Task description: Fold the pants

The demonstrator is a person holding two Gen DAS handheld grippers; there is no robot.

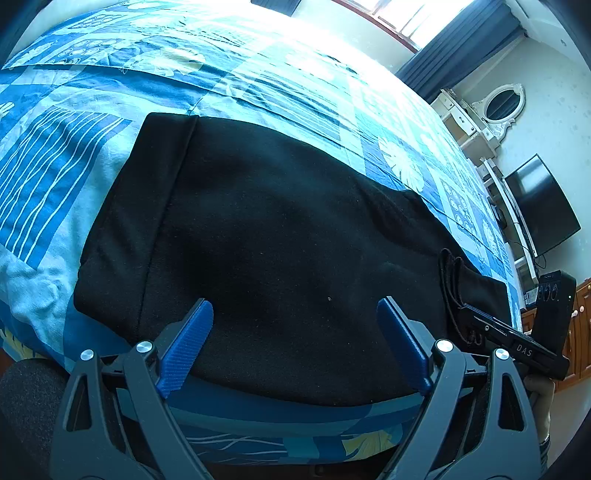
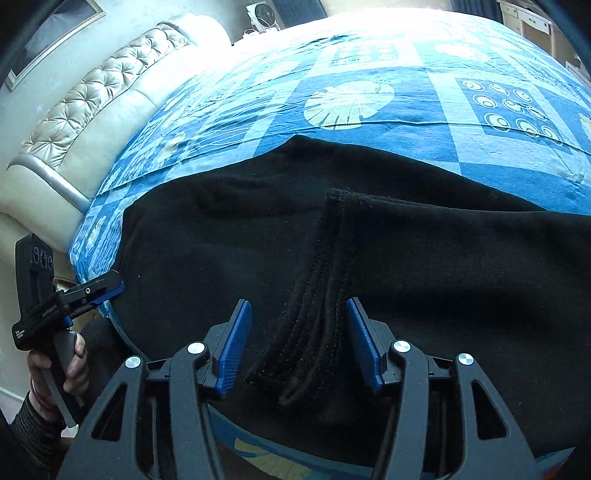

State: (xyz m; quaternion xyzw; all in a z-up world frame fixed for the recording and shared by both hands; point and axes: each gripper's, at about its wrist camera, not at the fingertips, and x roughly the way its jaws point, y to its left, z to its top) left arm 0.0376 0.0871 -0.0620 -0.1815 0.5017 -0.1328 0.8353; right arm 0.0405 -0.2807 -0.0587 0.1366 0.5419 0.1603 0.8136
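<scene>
Pants' [image 2: 406, 258] ribbed cuffs [image 2: 314, 314], right view only

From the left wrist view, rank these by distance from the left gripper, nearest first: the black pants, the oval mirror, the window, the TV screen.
From the left gripper:
1. Black pants, directly beneath and ahead of the open fingers.
2. TV screen, off to the right beyond the bed.
3. Oval mirror, upper right, farther along that wall.
4. Window, top, beyond the bed's far end.

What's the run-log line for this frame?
task: fold pants | pants: flat on bed | left gripper: open, over pants | right gripper: open, fingers straddling ribbed band | fold: not started
</scene>
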